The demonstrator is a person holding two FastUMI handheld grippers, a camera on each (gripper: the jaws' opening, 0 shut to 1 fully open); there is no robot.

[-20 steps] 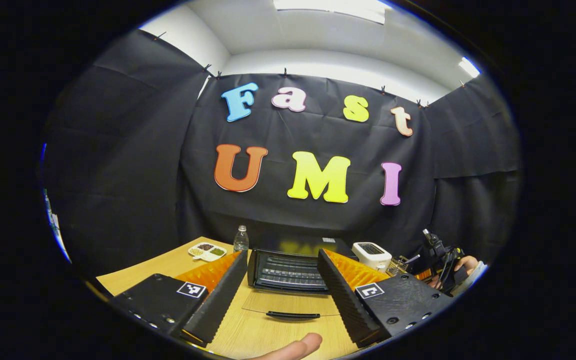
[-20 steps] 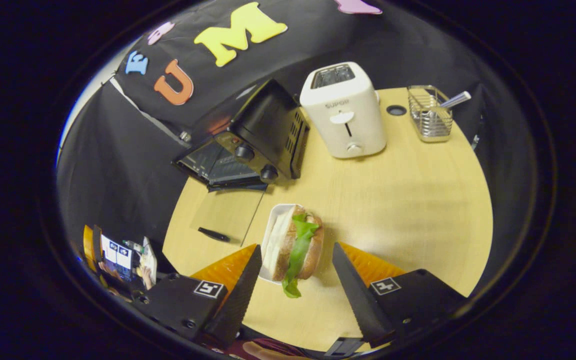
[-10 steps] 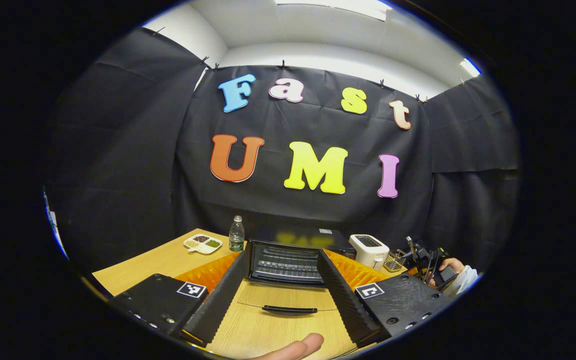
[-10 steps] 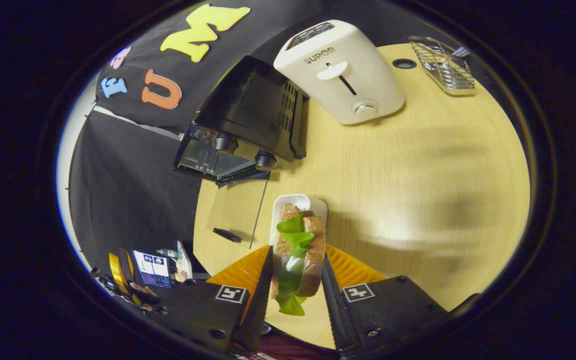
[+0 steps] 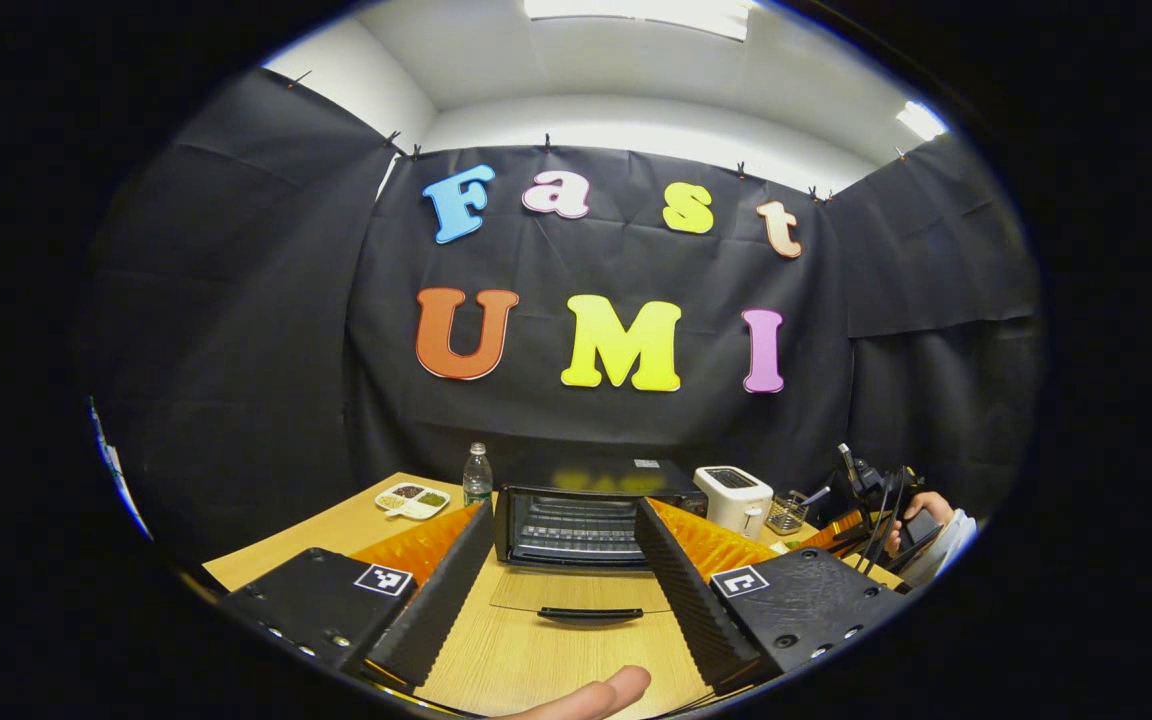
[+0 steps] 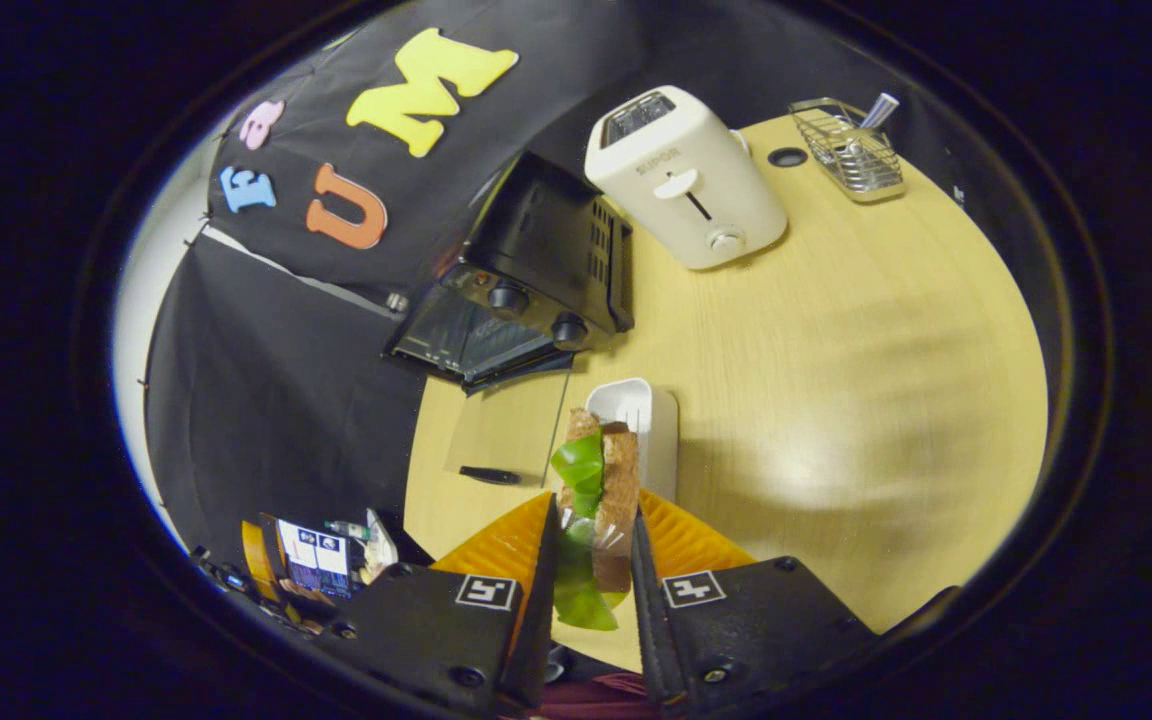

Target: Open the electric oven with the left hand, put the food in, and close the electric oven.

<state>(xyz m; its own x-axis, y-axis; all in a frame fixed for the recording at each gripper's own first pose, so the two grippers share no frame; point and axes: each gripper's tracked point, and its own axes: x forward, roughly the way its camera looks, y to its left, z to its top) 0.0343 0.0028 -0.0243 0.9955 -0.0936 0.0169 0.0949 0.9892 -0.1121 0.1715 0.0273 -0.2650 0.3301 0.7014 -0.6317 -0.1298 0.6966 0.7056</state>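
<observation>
The black electric oven (image 5: 576,520) stands on the wooden table with its glass door (image 5: 584,598) folded flat, its black handle toward me and the rack visible inside. My left gripper (image 5: 558,575) hangs open in front of it, with nothing between its fingers. In the right gripper view the oven (image 6: 536,290) sits at the upper left with its door (image 6: 506,440) down. My right gripper (image 6: 591,565) is shut on a sandwich (image 6: 601,485) of brown bread and green lettuce, lifted just above a white tray (image 6: 641,415).
A white toaster (image 6: 686,180) and a wire basket (image 6: 848,150) stand to the right of the oven. A water bottle (image 5: 477,476) and a divided snack dish (image 5: 413,499) sit to its left. A fingertip (image 5: 591,695) shows at the bottom of the left gripper view.
My right gripper closed on the sandwich and raised it off the white tray. The left gripper drew back slightly from the open oven.
</observation>
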